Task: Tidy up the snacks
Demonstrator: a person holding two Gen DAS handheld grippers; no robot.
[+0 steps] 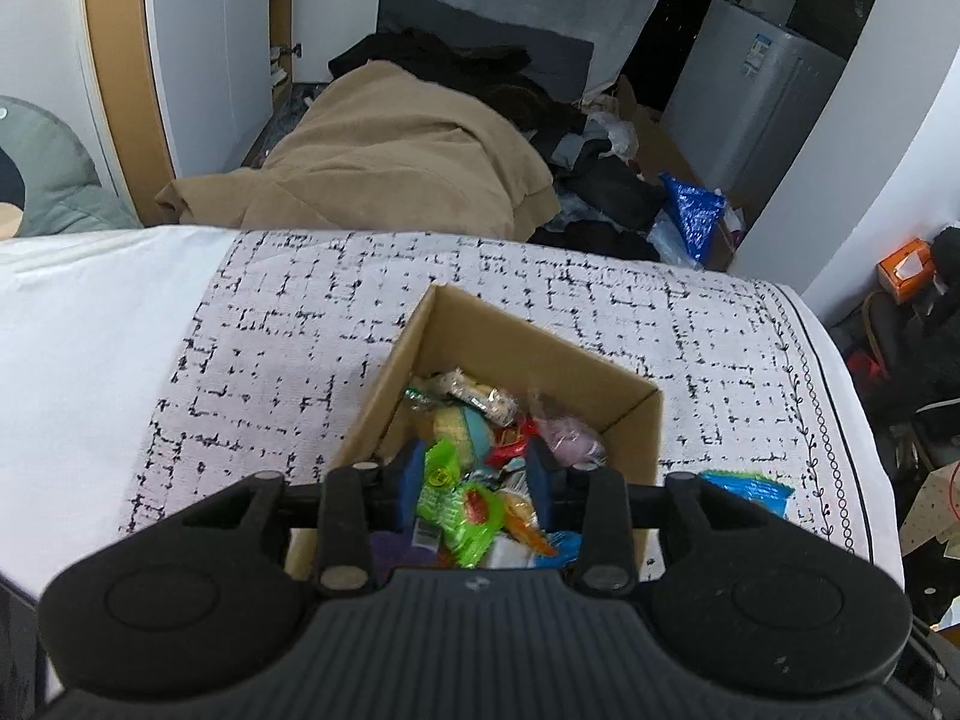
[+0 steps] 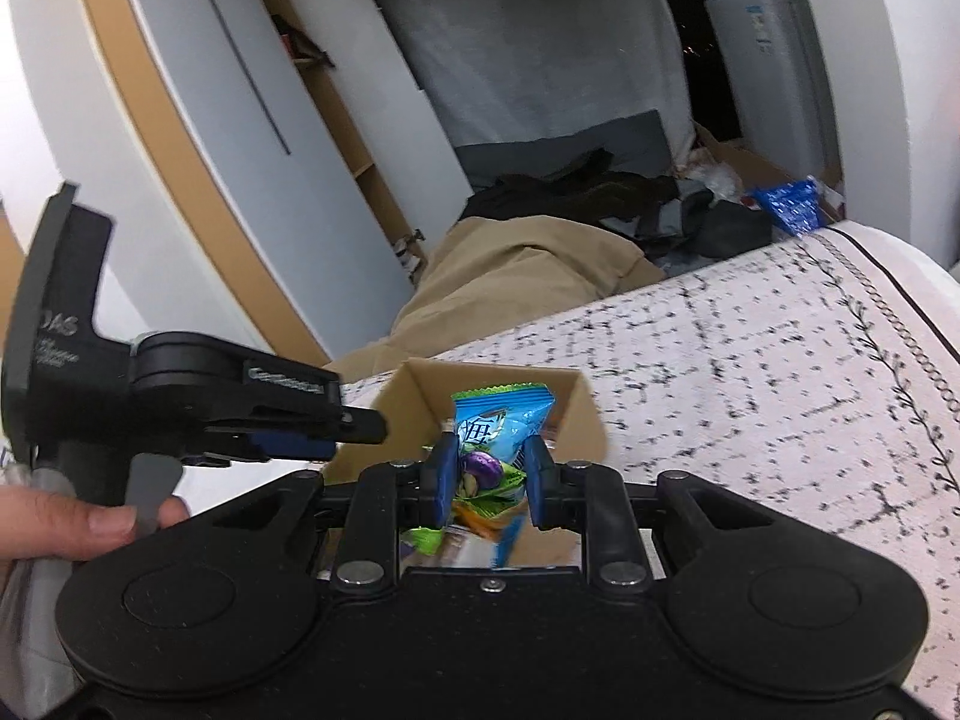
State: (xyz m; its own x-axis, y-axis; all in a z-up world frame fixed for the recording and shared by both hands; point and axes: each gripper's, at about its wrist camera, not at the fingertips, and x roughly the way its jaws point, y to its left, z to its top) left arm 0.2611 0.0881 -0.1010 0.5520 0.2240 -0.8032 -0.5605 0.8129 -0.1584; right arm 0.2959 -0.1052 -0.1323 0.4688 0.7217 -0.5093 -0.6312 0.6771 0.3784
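You're working over a bed spread with a white cover [image 1: 540,294] printed in a broken black grid, edged by a vine border at your 3 o'clock. Past its far edge at 12 o'clock, a tan blanket [image 1: 390,162] lies heaped on the floor with dark clothes [image 1: 480,69] piled behind it. At 10 o'clock stands a white wardrobe [image 1: 198,60] with wood-coloured edging and an open shelf section. At 1 o'clock a small white fridge [image 1: 762,102] sits against a dark recess, with a blue plastic bag [image 1: 693,210] and a cardboard flap near it on the floor. White walls [image 1: 870,138] curve away at 2 o'clock, with an orange box [image 1: 906,267] below.
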